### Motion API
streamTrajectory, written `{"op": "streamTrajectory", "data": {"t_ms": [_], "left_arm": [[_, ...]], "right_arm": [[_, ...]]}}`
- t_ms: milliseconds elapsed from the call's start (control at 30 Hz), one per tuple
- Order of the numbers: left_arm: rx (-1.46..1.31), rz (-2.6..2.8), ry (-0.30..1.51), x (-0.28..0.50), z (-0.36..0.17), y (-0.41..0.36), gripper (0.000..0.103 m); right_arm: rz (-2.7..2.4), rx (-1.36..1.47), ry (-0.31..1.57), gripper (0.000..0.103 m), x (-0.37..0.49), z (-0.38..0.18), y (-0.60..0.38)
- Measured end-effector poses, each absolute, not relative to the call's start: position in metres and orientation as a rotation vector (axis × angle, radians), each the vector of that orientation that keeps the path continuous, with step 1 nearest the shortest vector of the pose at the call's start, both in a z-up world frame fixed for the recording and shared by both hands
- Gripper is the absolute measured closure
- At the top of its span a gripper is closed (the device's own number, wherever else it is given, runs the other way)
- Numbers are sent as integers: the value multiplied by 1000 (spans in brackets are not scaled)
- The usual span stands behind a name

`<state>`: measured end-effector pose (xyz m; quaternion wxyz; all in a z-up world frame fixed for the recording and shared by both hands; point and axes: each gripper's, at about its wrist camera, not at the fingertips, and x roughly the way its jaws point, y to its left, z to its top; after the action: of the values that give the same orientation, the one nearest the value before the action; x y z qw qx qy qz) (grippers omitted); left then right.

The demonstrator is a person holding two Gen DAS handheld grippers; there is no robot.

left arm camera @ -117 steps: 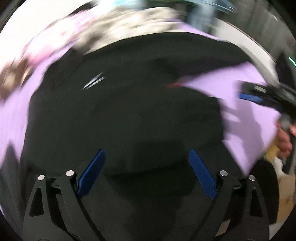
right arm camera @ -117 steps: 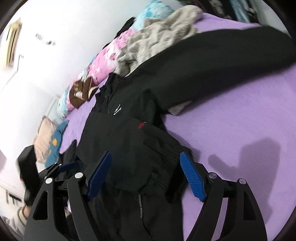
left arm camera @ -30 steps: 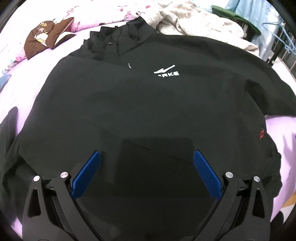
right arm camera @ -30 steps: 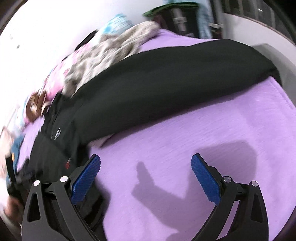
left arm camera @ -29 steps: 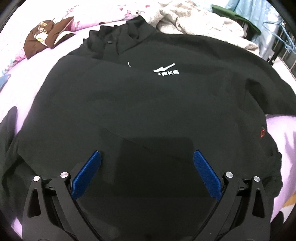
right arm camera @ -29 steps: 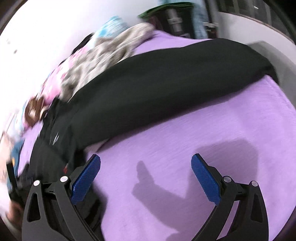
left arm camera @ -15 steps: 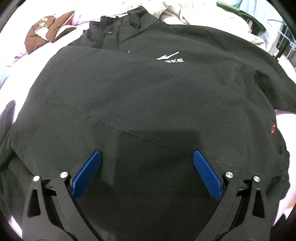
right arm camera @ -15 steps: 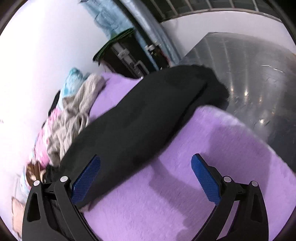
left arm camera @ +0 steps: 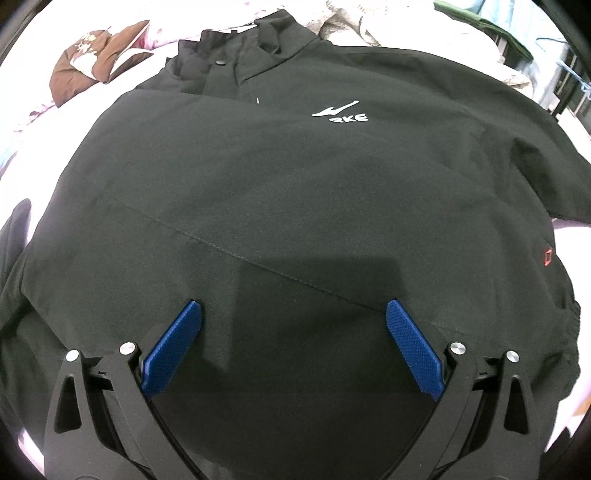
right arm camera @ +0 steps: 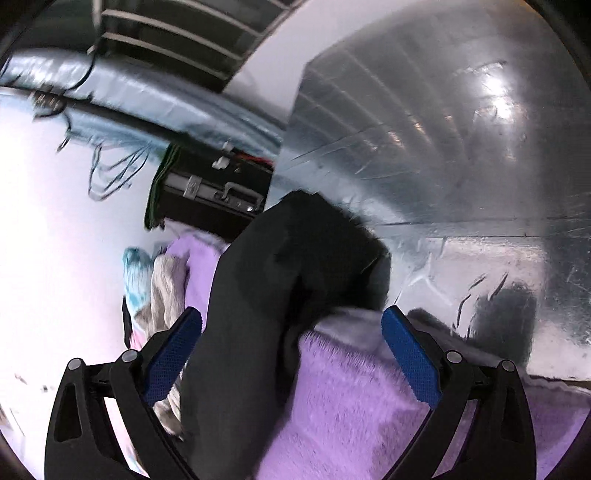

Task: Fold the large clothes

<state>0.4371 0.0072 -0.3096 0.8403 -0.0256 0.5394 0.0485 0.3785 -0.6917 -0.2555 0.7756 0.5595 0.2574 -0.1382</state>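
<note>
A large black jacket (left arm camera: 280, 192) with a white chest logo (left arm camera: 340, 112) lies spread front-up on a purple bed cover. My left gripper (left arm camera: 293, 314) hovers open and empty over its lower body. Its right sleeve (right arm camera: 280, 280) stretches to the bed's edge, and the cuff hangs over it. My right gripper (right arm camera: 291, 325) is open, with its blue pads on either side of the sleeve near the cuff, holding nothing.
A brown and white garment (left arm camera: 92, 55) and a grey knit (left arm camera: 354, 26) lie behind the collar. The purple cover (right arm camera: 362, 406) ends at the bed edge, with shiny grey floor (right arm camera: 461, 147) beyond. A black case (right arm camera: 214, 199) stands beside the bed.
My right gripper has travelled along the sleeve to its cuff at the bed's edge and now straddles it. My left gripper has edged slightly closer over the jacket body.
</note>
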Motion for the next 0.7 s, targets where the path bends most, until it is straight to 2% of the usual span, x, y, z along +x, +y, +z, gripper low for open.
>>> {"op": "streamTrajectory", "data": {"t_ms": [67, 200, 467, 533, 700], "left_arm": [[-51, 101, 1141, 437, -310, 7, 6], [-54, 96, 1143, 437, -310, 7, 6], [-68, 85, 1152, 440, -310, 10, 6], [-71, 85, 1153, 439, -309, 9, 6], [-119, 60, 1153, 435, -304, 10, 6]], "right_arm": [[-301, 1228, 562, 7, 383, -259, -696], [-289, 1232, 572, 15, 396, -263, -698], [-267, 1294, 546, 37, 405, -274, -704], [-275, 1304, 546, 56, 404, -277, -705], [-267, 1241, 516, 77, 398, -268, -699]]}}
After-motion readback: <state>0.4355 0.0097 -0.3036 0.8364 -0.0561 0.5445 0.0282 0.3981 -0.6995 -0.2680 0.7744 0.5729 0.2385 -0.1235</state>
